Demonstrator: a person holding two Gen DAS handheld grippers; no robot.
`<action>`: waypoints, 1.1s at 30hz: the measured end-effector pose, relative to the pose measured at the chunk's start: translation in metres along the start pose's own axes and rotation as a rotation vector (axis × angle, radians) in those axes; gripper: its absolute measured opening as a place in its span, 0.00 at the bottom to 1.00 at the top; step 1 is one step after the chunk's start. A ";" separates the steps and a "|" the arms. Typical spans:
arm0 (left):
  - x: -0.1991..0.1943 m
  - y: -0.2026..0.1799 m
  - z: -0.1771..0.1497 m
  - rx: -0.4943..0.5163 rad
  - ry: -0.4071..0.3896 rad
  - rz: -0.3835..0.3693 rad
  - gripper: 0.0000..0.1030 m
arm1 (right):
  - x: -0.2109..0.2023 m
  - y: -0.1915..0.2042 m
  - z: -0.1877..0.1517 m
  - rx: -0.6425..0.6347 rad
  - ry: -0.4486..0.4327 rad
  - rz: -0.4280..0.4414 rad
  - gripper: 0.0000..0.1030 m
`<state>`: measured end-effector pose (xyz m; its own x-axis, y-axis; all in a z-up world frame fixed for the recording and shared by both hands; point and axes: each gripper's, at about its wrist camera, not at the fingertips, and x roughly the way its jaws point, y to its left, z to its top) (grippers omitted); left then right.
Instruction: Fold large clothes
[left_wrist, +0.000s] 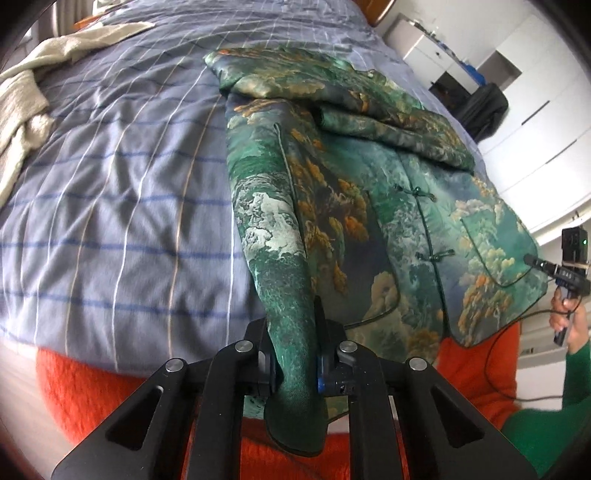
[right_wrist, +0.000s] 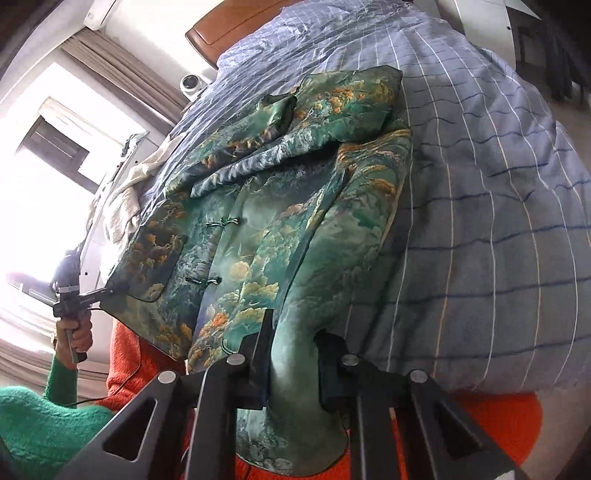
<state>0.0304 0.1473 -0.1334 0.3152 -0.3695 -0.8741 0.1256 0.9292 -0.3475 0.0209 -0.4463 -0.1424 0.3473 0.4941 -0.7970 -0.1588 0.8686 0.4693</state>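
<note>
A green jacket with a gold and white landscape print and knot buttons lies on the bed, its near end hanging over the bed's near edge; it also shows in the right wrist view. My left gripper is shut on the jacket's hem at one bottom corner. My right gripper is shut on the hem at the other corner. One sleeve lies folded across the chest. The right gripper shows at the far right of the left wrist view, and the left gripper at the far left of the right wrist view.
The bed has a blue-grey checked cover. A cream cloth lies at its far left. An orange blanket hangs below the near edge. White cabinets stand on the right, a wooden headboard and window beyond.
</note>
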 end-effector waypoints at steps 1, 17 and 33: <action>0.000 0.000 0.000 -0.004 0.004 0.000 0.11 | -0.001 0.001 -0.003 0.007 0.004 0.008 0.17; -0.002 0.016 -0.002 -0.023 0.147 -0.064 0.11 | -0.014 0.014 -0.067 0.112 0.095 0.075 0.16; -0.030 0.063 0.208 -0.258 -0.203 -0.245 0.13 | -0.009 -0.037 0.145 0.252 -0.265 0.296 0.16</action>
<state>0.2245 0.2172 -0.0585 0.4876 -0.5487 -0.6791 -0.0117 0.7737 -0.6335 0.1578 -0.4882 -0.0980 0.5502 0.6646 -0.5055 -0.0692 0.6396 0.7656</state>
